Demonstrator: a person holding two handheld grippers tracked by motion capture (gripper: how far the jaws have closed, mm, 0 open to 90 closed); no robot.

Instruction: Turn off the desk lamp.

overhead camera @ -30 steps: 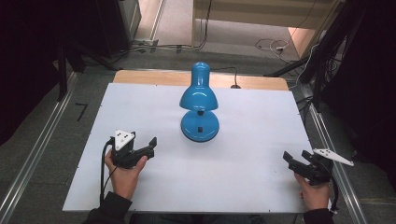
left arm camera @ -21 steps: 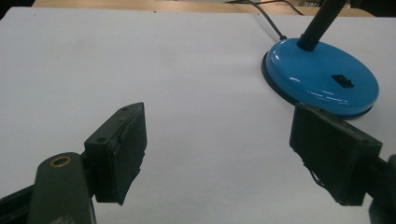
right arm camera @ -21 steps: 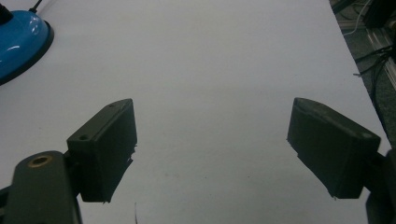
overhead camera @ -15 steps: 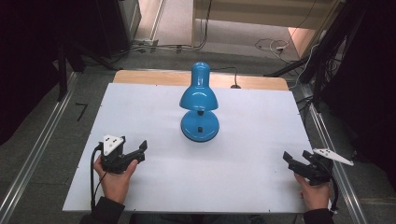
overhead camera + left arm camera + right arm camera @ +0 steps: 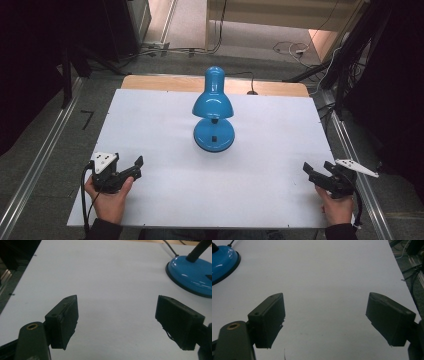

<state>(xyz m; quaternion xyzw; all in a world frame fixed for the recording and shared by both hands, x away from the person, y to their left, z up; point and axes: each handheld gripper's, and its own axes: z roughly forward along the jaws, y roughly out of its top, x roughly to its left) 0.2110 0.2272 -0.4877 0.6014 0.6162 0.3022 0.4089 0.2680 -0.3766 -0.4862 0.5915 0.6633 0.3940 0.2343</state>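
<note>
Item: blue desk lamp (image 5: 213,112). Stands upright at the middle of the white surface (image 5: 150,125), slightly toward the far edge; round base flat on the sheet, shade tilted forward over it, a dark cord running off behind. In the left gripper view the lamp base (image 5: 192,275) shows at upper right; in the right gripper view the same base shows at upper left.

Item: left hand-held gripper (image 5: 131,167). Near the front left corner, held in the person's left hand (image 5: 107,197). Jaws spread wide apart, nothing between them, pointing roughly toward the lamp but well apart from it.

Item: right hand-held gripper (image 5: 316,174). Near the front right corner, close to the edge. Jaws likewise wide apart and empty, well apart from the lamp.

Risk notes (judgement): the lamp looks top-heavy, so a grip taken on the shade or a push at the neck could tip it. The glossy, rounded base and shade may slip between flat jaws. The cord behind could snag and drag if the lamp is moved forward.
</note>
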